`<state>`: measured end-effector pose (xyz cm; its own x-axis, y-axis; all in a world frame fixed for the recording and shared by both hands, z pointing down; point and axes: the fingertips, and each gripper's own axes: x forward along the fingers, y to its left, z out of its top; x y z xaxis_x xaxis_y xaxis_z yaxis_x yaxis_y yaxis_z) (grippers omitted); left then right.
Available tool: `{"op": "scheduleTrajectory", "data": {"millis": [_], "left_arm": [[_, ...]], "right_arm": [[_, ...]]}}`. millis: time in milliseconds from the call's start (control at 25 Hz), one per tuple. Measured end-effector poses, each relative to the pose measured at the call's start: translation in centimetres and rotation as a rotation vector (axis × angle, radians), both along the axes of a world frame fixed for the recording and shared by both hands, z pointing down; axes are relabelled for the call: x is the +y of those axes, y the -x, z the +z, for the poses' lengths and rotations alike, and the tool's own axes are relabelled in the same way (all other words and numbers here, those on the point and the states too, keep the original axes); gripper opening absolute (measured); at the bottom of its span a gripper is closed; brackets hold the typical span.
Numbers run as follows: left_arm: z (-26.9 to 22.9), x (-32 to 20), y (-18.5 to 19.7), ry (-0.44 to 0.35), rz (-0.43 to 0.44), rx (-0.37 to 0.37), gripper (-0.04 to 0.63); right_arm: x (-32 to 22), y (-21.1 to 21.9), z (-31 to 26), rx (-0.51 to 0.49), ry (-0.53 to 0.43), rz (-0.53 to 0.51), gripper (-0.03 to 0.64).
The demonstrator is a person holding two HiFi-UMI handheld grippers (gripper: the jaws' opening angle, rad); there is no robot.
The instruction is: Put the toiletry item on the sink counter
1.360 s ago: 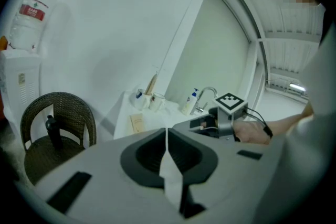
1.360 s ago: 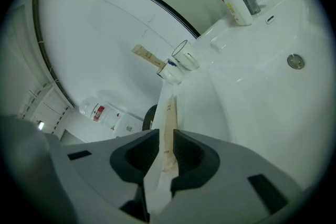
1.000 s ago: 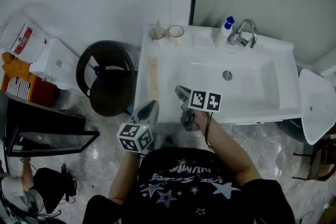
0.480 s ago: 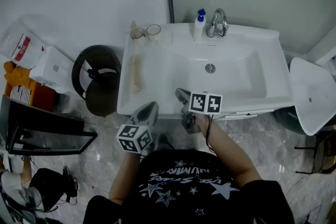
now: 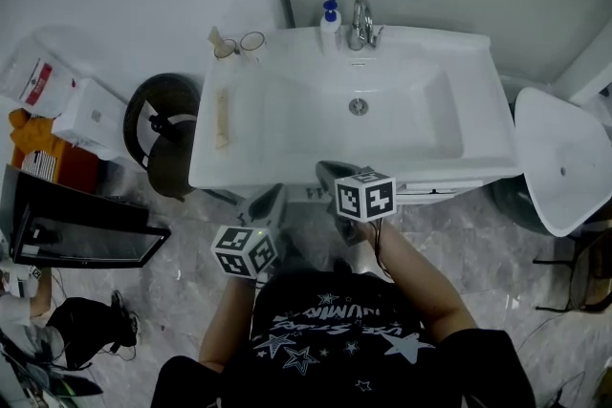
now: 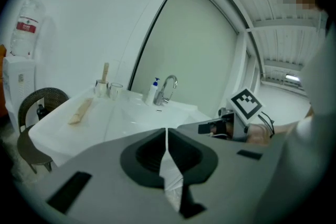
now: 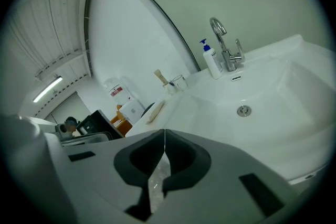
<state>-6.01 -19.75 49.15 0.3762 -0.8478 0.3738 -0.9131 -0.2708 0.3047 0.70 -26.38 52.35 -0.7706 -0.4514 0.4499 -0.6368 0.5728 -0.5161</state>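
Note:
A white sink (image 5: 449,158) stands against the wall in the head view. A long pale wooden toiletry item (image 5: 222,118) lies flat on the sink's left counter. It also shows in the left gripper view (image 6: 80,111) and the right gripper view (image 7: 156,110). A blue-pump soap bottle (image 5: 330,22) stands beside the faucet (image 5: 361,20). Two cups (image 5: 239,44) sit at the back left corner. My left gripper (image 5: 276,193) and right gripper (image 5: 325,170) hang just in front of the sink's front edge. Both are shut with nothing between the jaws.
A round black chair (image 5: 161,134) stands left of the sink. A black cabinet (image 5: 76,229) and boxes (image 5: 72,110) lie farther left. A white rounded fixture (image 5: 559,172) sits at the sink's right. The floor is grey marble.
The sink has slid left and up in the head view. Both grippers stayed shut in front of its edge; the right gripper's marker cube has turned a little.

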Motion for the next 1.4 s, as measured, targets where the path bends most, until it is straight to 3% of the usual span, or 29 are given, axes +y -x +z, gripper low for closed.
{"op": "scheduleTrajectory", "data": {"millis": [440, 800, 1040, 1400], "left_arm": [[1.0, 2.1, -4.1, 0.032, -0.033, -0.026, 0.025], [1.2, 2.2, -6.6, 0.034, 0.051, -0.001, 0.025], [1.1, 5.2, -4.2, 0.043, 0.064, 0.016, 0.025], [0.0, 9.7, 0.2, 0.016, 0.073, 0.031, 0.025]], "right_arm": [[2.2, -5.6, 0.5, 0.084, -0.109, -0.037, 0.016], [2.7, -7.7, 1.1, 0.121, -0.122, 0.035, 0.015], [5.3, -6.0, 1.3, 0.139, -0.107, 0.08, 0.014], [10.1, -2.5, -0.6, 0.167, -0.163, 0.102, 0.014]]}}
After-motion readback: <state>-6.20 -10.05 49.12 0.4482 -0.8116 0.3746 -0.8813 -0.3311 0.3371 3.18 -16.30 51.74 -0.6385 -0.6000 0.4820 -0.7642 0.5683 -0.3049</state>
